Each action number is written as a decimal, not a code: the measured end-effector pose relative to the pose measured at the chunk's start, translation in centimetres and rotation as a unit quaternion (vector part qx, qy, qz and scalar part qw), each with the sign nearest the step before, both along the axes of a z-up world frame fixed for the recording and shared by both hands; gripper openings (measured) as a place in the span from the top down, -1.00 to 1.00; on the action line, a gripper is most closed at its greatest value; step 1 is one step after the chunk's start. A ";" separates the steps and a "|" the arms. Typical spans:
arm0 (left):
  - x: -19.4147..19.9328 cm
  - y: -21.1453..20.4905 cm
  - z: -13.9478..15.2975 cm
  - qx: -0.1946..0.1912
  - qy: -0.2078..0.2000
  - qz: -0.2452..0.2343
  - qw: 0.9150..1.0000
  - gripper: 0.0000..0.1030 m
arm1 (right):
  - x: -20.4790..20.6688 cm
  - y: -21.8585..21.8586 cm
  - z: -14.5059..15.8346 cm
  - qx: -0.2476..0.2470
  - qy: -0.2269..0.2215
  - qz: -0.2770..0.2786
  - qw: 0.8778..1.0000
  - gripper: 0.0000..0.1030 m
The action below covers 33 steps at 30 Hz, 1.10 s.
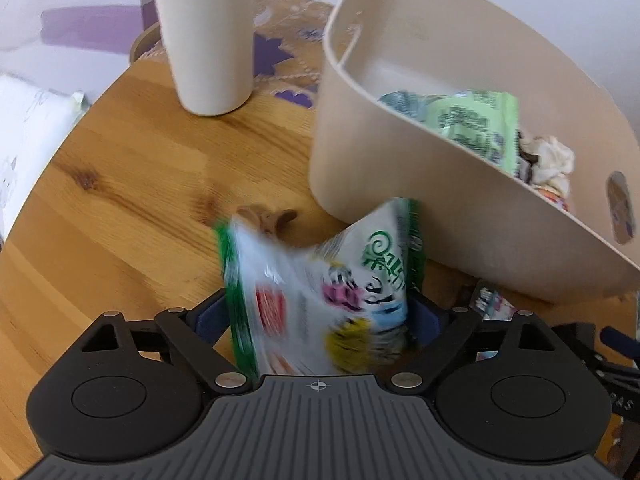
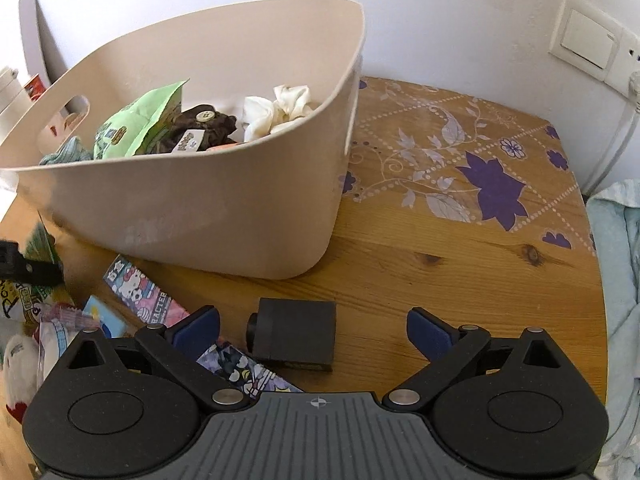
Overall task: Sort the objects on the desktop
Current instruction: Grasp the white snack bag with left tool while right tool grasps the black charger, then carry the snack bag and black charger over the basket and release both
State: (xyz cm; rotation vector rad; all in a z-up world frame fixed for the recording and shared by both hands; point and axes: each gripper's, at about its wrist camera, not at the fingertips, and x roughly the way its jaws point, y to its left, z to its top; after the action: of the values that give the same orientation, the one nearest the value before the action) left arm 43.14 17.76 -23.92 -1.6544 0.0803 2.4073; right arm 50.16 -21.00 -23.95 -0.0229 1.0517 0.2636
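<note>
My left gripper (image 1: 320, 312) is shut on a green-edged white snack packet (image 1: 320, 300), held above the wooden table just in front of the beige basket (image 1: 400, 184). The packet is blurred. The basket (image 2: 200, 200) holds a green packet (image 2: 144, 120), a brown item and crumpled white tissue (image 2: 280, 108). My right gripper (image 2: 314, 328) is open, low over the table, with a small black box (image 2: 296, 334) between its fingers. A cartoon-printed flat pack (image 2: 148, 300) lies left of it.
A white cup (image 1: 206, 36) stands at the back left of the table. A small brown piece (image 1: 268, 218) lies on the wood. Several packets and a plush toy (image 2: 20, 352) lie at the left in the right wrist view. A wall socket (image 2: 592, 40) and pale cloth (image 2: 620, 260) are to the right.
</note>
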 end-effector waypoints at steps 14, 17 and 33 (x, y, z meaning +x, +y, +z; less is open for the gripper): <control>0.4 -0.3 -1.1 -0.022 -0.039 0.063 0.997 -0.76 | 0.0 -0.4 -0.3 -0.007 0.013 -0.018 1.000 -0.47; 0.8 -0.1 -1.0 -0.022 -0.053 0.070 0.996 -0.76 | -0.1 -0.1 -0.2 -0.014 0.008 -0.013 1.000 -0.17; 1.8 -0.2 0.1 -0.030 -0.025 0.039 0.998 0.11 | -0.7 0.1 0.6 -0.028 -0.015 -0.012 0.999 0.19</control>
State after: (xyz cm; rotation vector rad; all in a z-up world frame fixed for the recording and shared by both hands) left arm 44.94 17.59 -23.85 -1.7755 0.0822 2.4395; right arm 49.45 -20.87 -23.31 -0.0640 1.0280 0.2125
